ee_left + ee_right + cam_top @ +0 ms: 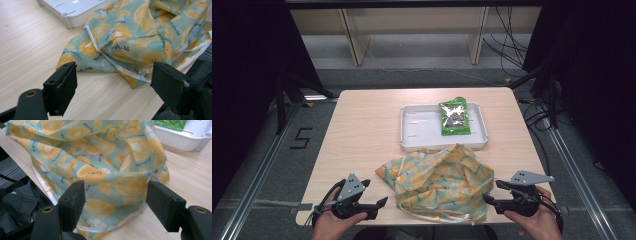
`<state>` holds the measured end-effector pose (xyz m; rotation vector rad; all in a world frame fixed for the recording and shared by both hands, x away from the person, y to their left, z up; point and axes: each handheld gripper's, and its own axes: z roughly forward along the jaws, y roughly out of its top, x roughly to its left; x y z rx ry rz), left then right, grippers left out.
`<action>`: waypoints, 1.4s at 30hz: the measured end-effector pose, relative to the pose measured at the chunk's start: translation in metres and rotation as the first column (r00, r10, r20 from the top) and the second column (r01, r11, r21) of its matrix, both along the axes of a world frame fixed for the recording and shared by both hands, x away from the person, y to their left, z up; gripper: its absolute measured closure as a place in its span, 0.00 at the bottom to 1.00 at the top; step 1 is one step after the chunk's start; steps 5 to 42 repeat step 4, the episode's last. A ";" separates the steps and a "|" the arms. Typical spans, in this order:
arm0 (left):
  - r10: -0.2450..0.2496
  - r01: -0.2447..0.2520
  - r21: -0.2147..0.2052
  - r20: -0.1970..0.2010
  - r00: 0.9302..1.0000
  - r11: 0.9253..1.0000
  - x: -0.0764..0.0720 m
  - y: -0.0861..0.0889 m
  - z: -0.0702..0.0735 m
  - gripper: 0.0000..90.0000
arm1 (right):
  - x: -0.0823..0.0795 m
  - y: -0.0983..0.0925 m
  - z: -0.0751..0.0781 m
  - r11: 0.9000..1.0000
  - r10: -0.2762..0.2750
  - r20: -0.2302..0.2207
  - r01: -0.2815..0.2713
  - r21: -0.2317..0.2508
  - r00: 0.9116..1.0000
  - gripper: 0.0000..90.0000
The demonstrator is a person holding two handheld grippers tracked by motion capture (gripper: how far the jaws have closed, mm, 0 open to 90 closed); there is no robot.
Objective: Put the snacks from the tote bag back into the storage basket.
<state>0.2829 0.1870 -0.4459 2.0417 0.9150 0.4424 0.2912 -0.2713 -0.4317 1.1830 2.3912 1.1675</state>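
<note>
Cloth bag: the crumpled teal fabric bag printed with orange slices (439,181) lies on the pale wooden tabletop (362,135) at its near edge, just before the white plastic tray (419,131).
Tray load: a green snack packet (454,117), probably waiting to be bagged.
Left hand-held gripper (374,200): jaws wide, empty, beside the bag's left corner.
Right hand-held gripper (491,192): jaws wide, empty, facing the bag's right side, seemingly to open it.
</note>
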 end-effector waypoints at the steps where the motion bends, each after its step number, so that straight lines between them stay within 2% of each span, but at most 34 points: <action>1: -0.003 0.003 0.001 0.002 1.000 1.000 0.000 0.000 0.000 0.23 | 0.000 0.000 0.000 1.000 0.001 0.000 -0.001 0.000 1.000 0.36; 3: 0.000 0.000 0.005 0.002 1.000 1.000 0.000 0.000 0.000 0.23 | 0.000 0.000 0.000 1.000 0.002 0.004 -0.002 -0.001 1.000 0.36; 4: 0.000 0.000 0.005 0.002 1.000 1.000 0.000 0.000 0.000 0.23 | -0.001 0.001 0.000 1.000 -0.009 -0.012 0.009 0.008 1.000 0.36; 42: 0.000 0.000 0.005 0.002 1.000 1.000 0.000 0.000 0.000 0.23 | -0.001 0.001 0.000 1.000 -0.009 -0.012 0.009 0.008 1.000 0.36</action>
